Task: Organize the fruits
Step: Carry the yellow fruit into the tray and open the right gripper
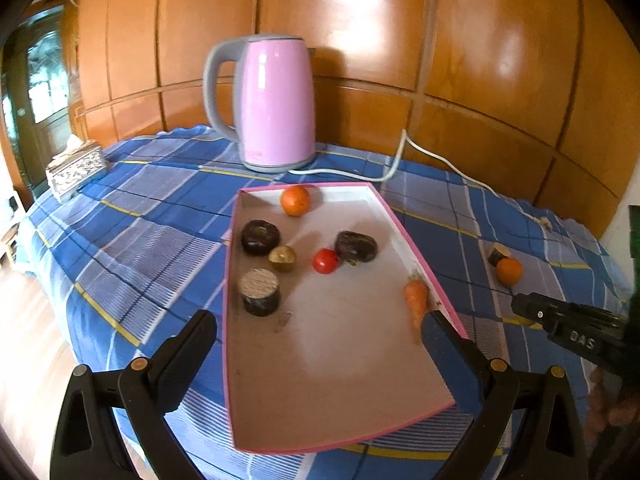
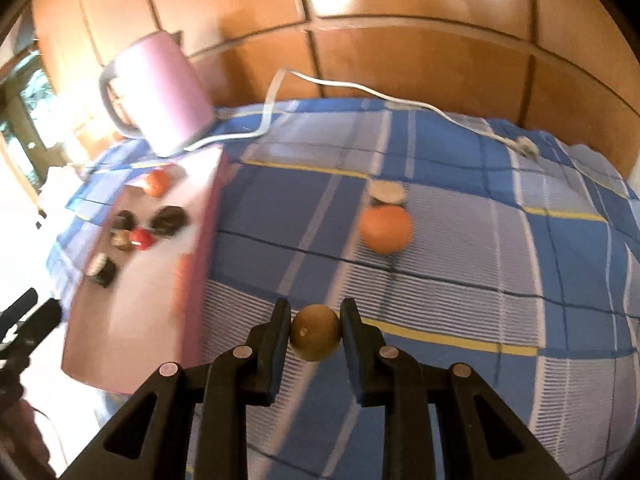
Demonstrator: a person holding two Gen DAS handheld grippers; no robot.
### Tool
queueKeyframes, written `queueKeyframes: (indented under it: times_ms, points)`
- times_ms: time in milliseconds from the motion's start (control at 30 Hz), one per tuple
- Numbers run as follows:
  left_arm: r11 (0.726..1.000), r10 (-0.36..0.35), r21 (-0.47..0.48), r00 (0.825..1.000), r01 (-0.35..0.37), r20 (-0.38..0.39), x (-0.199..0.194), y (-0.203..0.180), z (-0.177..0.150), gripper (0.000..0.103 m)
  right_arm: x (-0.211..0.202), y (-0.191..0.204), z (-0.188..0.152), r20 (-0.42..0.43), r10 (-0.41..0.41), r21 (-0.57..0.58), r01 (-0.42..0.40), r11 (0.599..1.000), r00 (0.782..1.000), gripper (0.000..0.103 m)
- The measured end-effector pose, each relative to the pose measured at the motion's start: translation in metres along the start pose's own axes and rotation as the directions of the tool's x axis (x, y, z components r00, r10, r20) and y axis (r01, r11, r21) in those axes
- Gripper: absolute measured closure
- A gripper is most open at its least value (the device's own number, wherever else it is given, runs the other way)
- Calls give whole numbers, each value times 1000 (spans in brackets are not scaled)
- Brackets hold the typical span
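Two right gripper (image 2: 315, 330) fingers clamped on small round brown fruit (image 2: 315, 332), pale spot facing lower left; left gripper (image 1: 320, 326) fingers spread wide, empty, over pink-rimmed cardboard tray (image 1: 416, 240).

Glossy, lacquered wood wall panels (image 1: 360, 40) reflect light behind the kettle (image 1: 276, 100), whose pink body is smooth and shiny, with a matt grey plastic handle. Beneath the kettle, a woven checked tablecloth (image 1: 160, 216) in matt blue cloth. In front of the kettle, a matt paperboard tray (image 1: 340, 380) with pink edging. Log slices (image 1: 260, 292) in the tray: rough bark, sawn faces. Gripper fingers (image 1: 448, 344): matt black plastic.
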State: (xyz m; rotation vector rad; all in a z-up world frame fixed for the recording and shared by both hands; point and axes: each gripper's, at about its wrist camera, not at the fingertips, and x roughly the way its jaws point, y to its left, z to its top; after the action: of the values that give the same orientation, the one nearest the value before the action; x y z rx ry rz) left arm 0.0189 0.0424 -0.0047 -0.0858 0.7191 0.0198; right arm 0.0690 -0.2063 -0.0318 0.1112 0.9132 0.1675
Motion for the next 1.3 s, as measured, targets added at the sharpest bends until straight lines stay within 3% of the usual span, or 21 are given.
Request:
queueKeyframes:
  times_ms: [267,633,1300]
  points:
    - [998,46,-42,999,-46,-2,-2,22,-2,0,-2,58,12,-17,142,-123,-143,982,990,78]
    - [993,71,-91,997,-72,-7,0,39,-2,0,17,116,12,-71,176,-234,-187,954,982,78]
    - [972,124,-196,991,-129,-41,11,78,0,0,24,139,26,-55,203,-246,-211,946,978,78]
